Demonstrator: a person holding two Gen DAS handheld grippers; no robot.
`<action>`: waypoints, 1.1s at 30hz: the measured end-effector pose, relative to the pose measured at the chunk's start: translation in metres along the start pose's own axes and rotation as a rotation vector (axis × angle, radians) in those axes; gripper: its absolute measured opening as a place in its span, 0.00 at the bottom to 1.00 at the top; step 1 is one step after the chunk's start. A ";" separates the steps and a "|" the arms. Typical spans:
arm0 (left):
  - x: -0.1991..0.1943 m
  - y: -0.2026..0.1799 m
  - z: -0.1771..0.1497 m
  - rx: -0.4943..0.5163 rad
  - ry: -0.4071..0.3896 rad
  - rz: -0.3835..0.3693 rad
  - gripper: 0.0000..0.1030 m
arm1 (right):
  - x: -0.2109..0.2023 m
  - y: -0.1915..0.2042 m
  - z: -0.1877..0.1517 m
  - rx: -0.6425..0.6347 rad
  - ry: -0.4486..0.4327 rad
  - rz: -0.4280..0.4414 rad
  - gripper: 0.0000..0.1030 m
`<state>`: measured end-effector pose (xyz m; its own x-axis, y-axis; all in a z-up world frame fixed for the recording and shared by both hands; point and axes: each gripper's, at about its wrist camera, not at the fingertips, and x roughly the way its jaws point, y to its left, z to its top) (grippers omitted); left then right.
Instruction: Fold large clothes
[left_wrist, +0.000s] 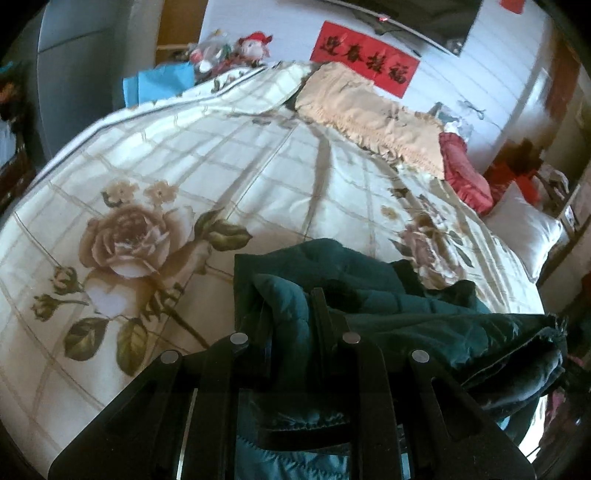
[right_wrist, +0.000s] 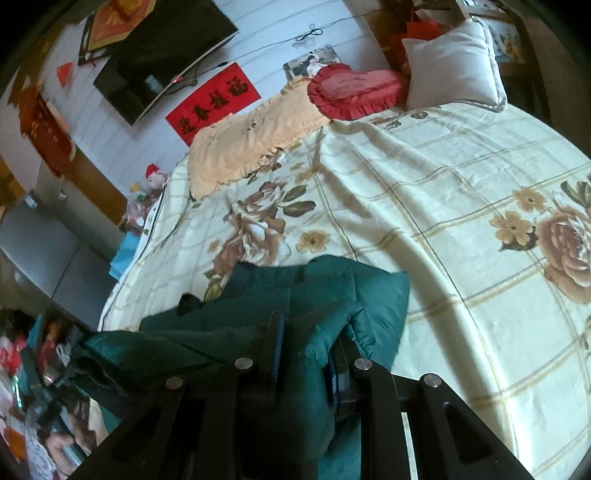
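both hand-held grippers are pinched nearly closed on bunched folds of one dark green quilted jacket (left_wrist: 332, 273). left hand-held gripper (left_wrist: 291, 310) has its fabric between the fingers, the rest trailing off to the right. right hand-held gripper (right_wrist: 306, 332) clamps a thick fold, the rest spreading left. the jacket hangs just over the near edge of the bed (right_wrist: 443, 206) with its floral checked cover.

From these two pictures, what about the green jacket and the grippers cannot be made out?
- Jacket shape: both views; bunched, lower part behind the left gripper and cut by the frame edge.
- Right gripper fingertips: right wrist view; cloth wraps them.
- Sleeves, zip, collar: neither view; lost in folds.
- Jacket's far end: left wrist view; dark and blurred at the right edge.
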<state>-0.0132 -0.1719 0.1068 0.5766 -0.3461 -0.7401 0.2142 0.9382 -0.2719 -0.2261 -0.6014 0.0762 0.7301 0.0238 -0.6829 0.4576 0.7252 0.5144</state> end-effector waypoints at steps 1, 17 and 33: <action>0.005 0.001 0.001 -0.012 0.007 -0.001 0.16 | 0.007 -0.002 0.001 0.020 0.003 0.000 0.18; -0.016 0.040 0.027 -0.207 0.014 -0.307 0.70 | -0.017 -0.005 0.025 0.082 -0.113 0.089 0.75; 0.037 -0.029 -0.007 0.030 0.043 0.015 0.78 | 0.085 0.150 -0.036 -0.486 0.069 -0.057 0.75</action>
<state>-0.0037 -0.2123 0.0826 0.5459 -0.3308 -0.7698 0.2298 0.9426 -0.2421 -0.1135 -0.4662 0.0771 0.6682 0.0081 -0.7440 0.1944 0.9633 0.1851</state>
